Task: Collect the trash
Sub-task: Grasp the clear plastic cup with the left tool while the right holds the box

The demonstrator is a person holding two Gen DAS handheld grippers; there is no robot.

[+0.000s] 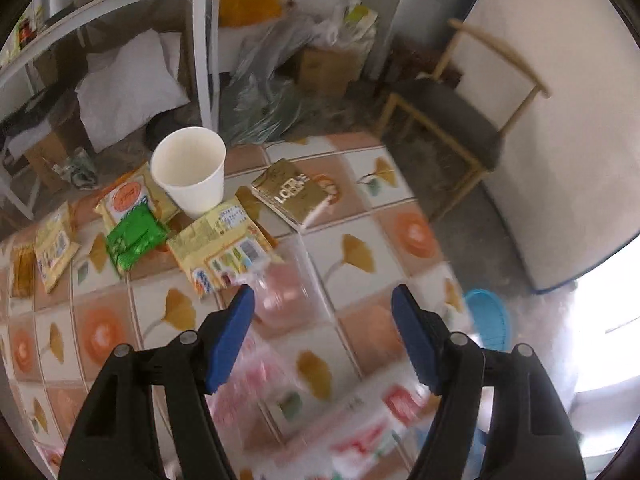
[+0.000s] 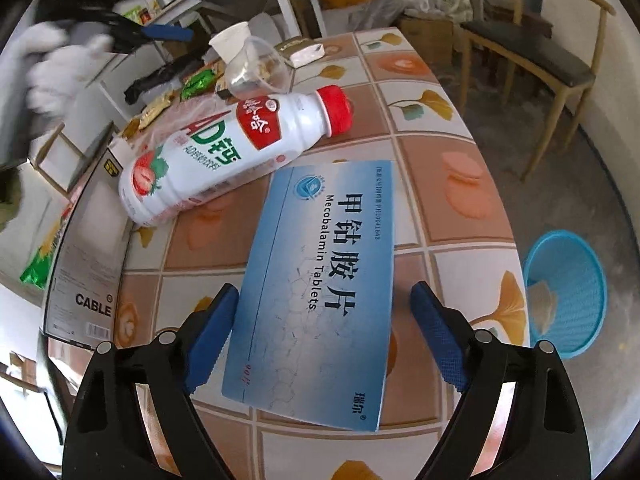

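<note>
My right gripper (image 2: 325, 291) is open over a blue tablet box (image 2: 316, 292) lying flat on the tiled table (image 2: 460, 184). The box lies between the pads; the left pad is close to its edge and the right pad stands apart. A white strawberry milk bottle (image 2: 236, 144) with a red cap lies on its side behind the box. My left gripper (image 1: 323, 292) is open above the table, holding nothing. A clear plastic cup (image 1: 280, 296) stands blurred below its fingertips. Beyond are a white paper cup (image 1: 188, 168), a green wrapper (image 1: 134, 236), a yellow wrapper (image 1: 222, 248) and a gold packet (image 1: 292, 196).
A blue mesh basket (image 2: 564, 292) stands on the floor to the right of the table. A flat cardboard box marked CABLE (image 2: 88, 240) lies at the table's left edge. A wooden chair (image 2: 532, 56) stands behind. A white-gloved hand (image 2: 60, 68) shows at upper left.
</note>
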